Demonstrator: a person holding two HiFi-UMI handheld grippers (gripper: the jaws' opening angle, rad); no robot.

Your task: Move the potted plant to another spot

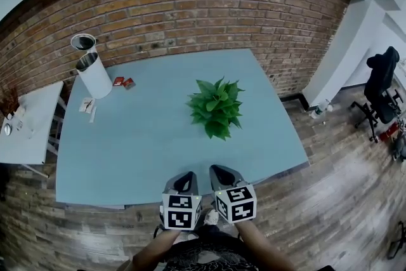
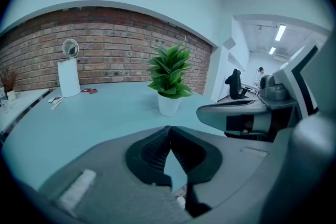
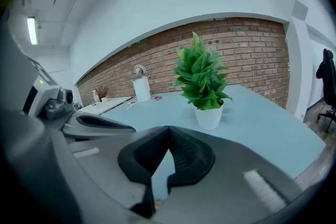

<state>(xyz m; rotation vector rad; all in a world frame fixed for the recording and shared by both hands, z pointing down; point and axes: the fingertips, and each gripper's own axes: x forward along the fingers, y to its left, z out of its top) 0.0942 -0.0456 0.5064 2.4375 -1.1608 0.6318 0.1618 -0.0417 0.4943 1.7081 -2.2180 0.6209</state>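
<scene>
Jaws: shut tip to tip on both left gripper (image 1: 185,176) and right gripper (image 1: 219,171), nothing between either pair. Held side by side at near edge of table (image 1: 127,155), pointing far and somewhat down.

Potted plant (image 1: 216,108): stands upright about mid-table, far of both grippers and well apart from them, slightly right of the gap between them. Long axis vertical; white pot (image 3: 209,117) low under spreading leaves. Sits dead ahead in left gripper view, a little right of centre in right gripper view. Judged nearer to right gripper, by a small margin only.

Path: bare table top between jaws and pot; nothing in the way.

Other things: white cylinder (image 1: 93,73) at far left corner, two small red items (image 1: 124,82) just right of it, papers (image 1: 88,105) just near of it; all well left of plant. Brick wall (image 1: 190,3) behind far edge. White side table (image 1: 32,117) at left, office chair (image 1: 382,82) far right on floor.

Next move, as judged: needs jaws opened before the reach; approach low, at pot wall, below leaves, to avoid crushing foliage or tipping pot. Bare table for set-down on every side of plant.
</scene>
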